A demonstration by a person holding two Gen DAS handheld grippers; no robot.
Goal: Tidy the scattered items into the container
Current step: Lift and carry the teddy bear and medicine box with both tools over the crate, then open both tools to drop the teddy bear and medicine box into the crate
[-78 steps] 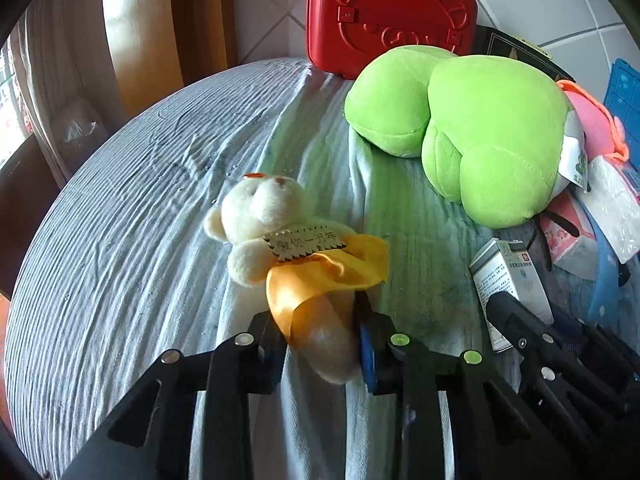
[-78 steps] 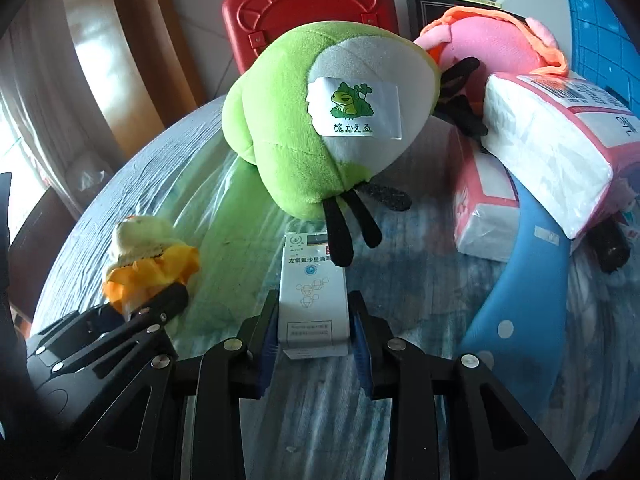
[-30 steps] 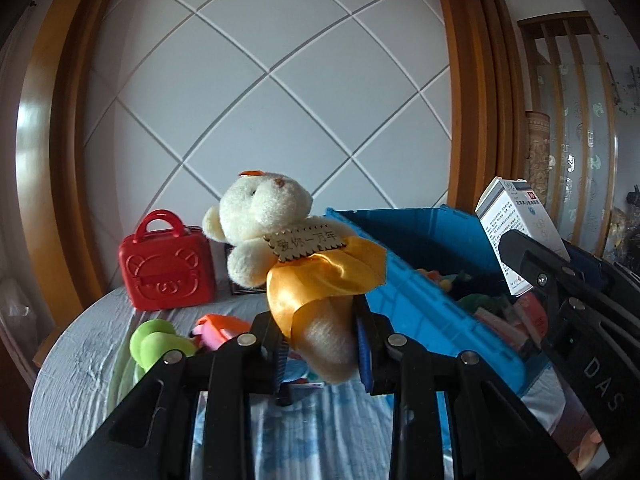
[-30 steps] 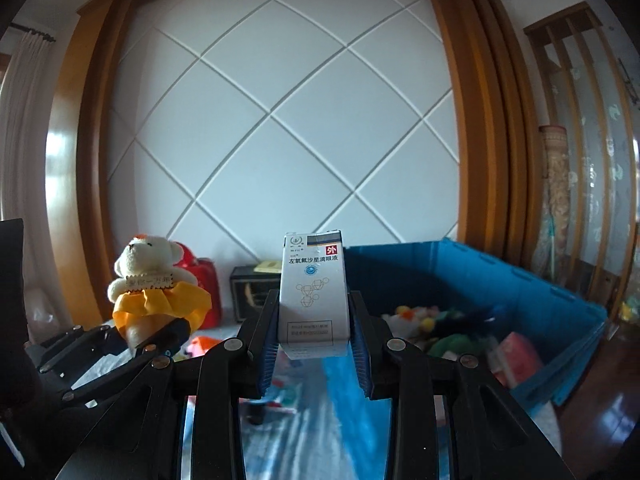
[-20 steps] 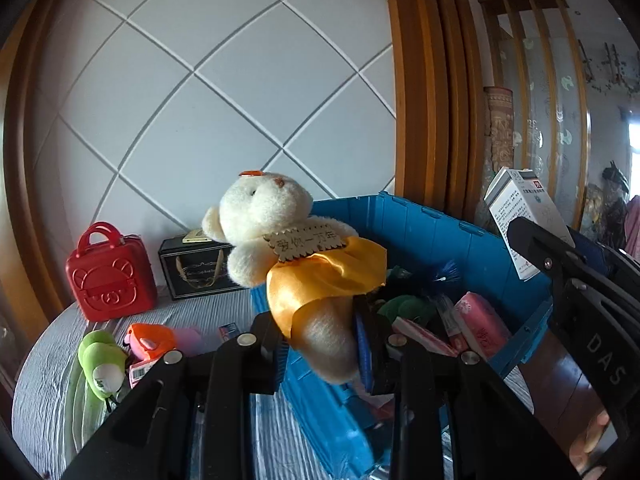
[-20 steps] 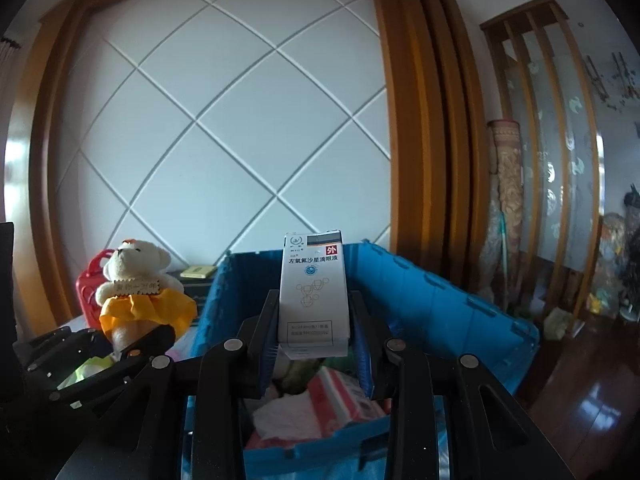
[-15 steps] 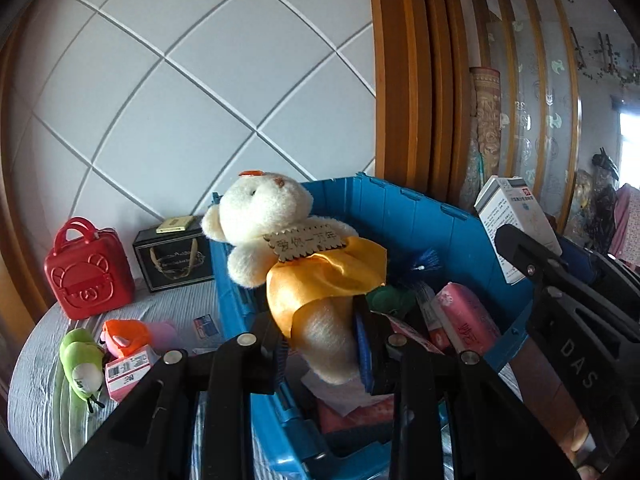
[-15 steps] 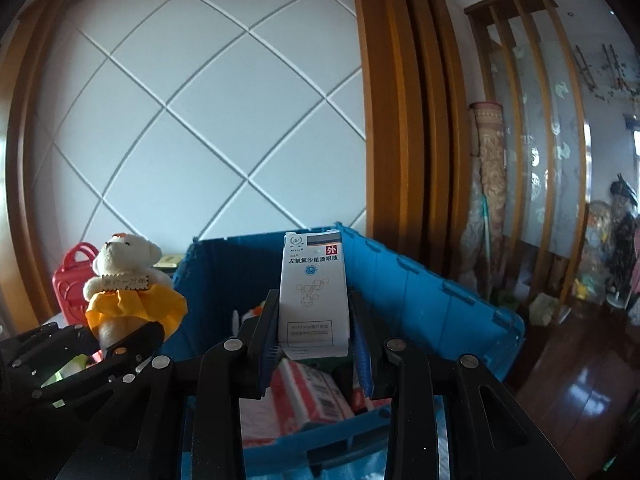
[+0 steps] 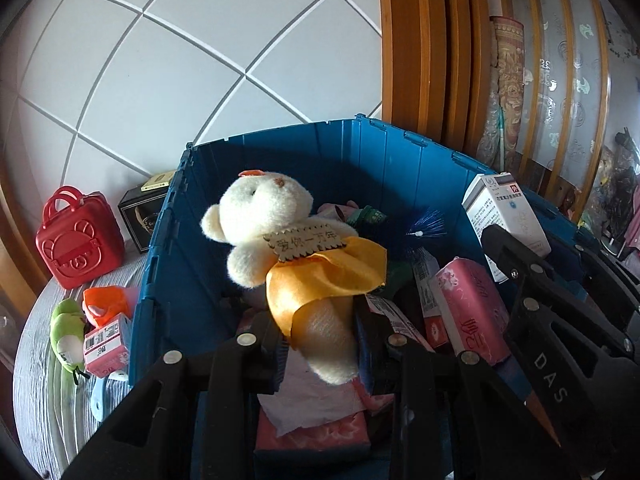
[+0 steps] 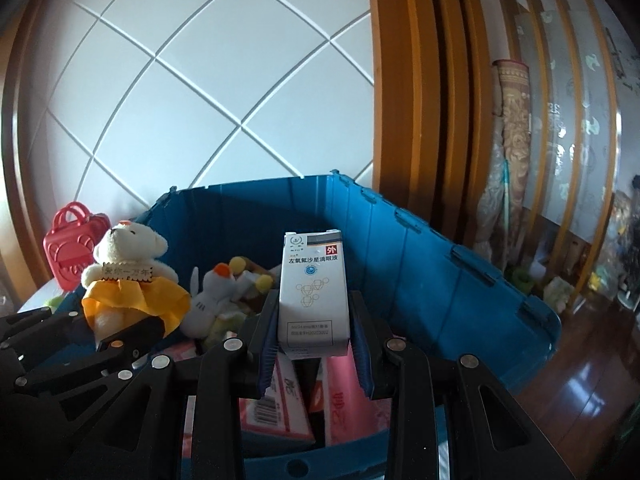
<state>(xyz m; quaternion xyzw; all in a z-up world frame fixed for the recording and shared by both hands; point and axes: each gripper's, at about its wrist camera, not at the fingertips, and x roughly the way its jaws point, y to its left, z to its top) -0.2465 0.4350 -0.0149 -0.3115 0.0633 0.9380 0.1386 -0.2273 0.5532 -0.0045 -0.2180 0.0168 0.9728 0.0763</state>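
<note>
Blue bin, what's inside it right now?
The blue bin holds pink tissue packs, a small white plush toy, a blue brush and a green thing. The held teddy bear and white box cover whatever lies lower down.

"What's at the back?"
"I see a white wall (image 9: 240,40) with diagonal grooves, and a wood frame (image 9: 416,40) just right of it."
"Further right?"
"I see a rolled rug (image 10: 512,120) standing by a glass screen (image 10: 580,100), over a glossy floor (image 10: 592,380)."
</note>
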